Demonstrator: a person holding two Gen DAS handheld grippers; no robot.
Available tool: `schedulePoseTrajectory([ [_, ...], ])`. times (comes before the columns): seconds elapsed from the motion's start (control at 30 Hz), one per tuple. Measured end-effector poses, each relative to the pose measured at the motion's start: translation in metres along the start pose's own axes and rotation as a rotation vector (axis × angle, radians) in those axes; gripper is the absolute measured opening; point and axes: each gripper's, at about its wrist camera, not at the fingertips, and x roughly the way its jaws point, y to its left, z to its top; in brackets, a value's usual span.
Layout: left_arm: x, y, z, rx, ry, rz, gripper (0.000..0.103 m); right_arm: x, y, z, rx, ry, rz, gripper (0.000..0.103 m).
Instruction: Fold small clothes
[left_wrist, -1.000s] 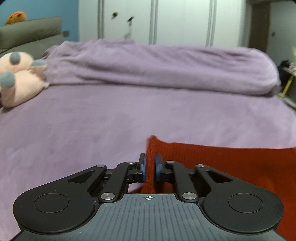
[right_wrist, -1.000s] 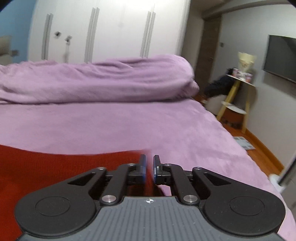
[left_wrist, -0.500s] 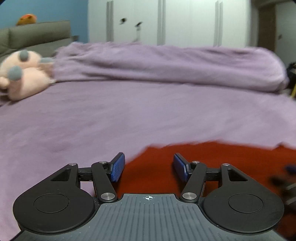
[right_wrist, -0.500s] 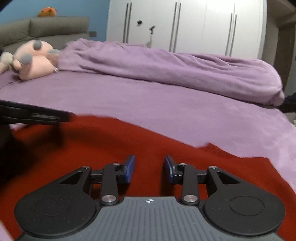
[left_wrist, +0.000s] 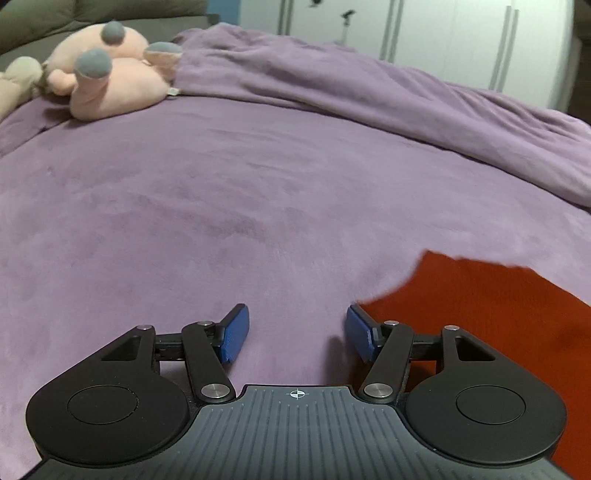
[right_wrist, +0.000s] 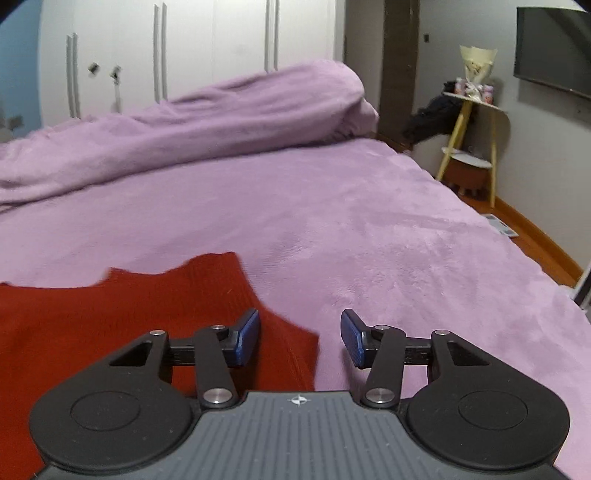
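The red knitted garment (right_wrist: 122, 317) lies flat on the purple bedspread (left_wrist: 229, 206), between the two grippers. The left gripper (left_wrist: 297, 334) hangs over bare bedspread at the garment's left edge, its blue pads (left_wrist: 234, 339) spread apart with nothing between them; the jaws have just been opening. The right gripper (right_wrist: 300, 338) sits at the opposite edge, fingers likewise parted after opening, gripping nothing (the garment's corner lies under the gap, but the pads do not press it). The cloth's far edge looks slightly blurred, so its exact fold line is hard to judge. A pink plush toy (left_wrist: 110, 77) rests near the rolled duvet (right_wrist: 207, 122).
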Motion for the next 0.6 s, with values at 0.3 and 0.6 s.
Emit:
schedulePoseTrajectory([
  [0.3,-0.057,0.03,-0.033,-0.101,0.16,-0.271,0.062,-0.078,-0.017,-0.045,0.118,0.063,0.112,0.05],
  [0.6,-0.067,0.01,-0.039,-0.005,0.234,-0.364,0.024,-0.109,-0.004,-0.047,0.127,0.06,0.118,0.043],
])
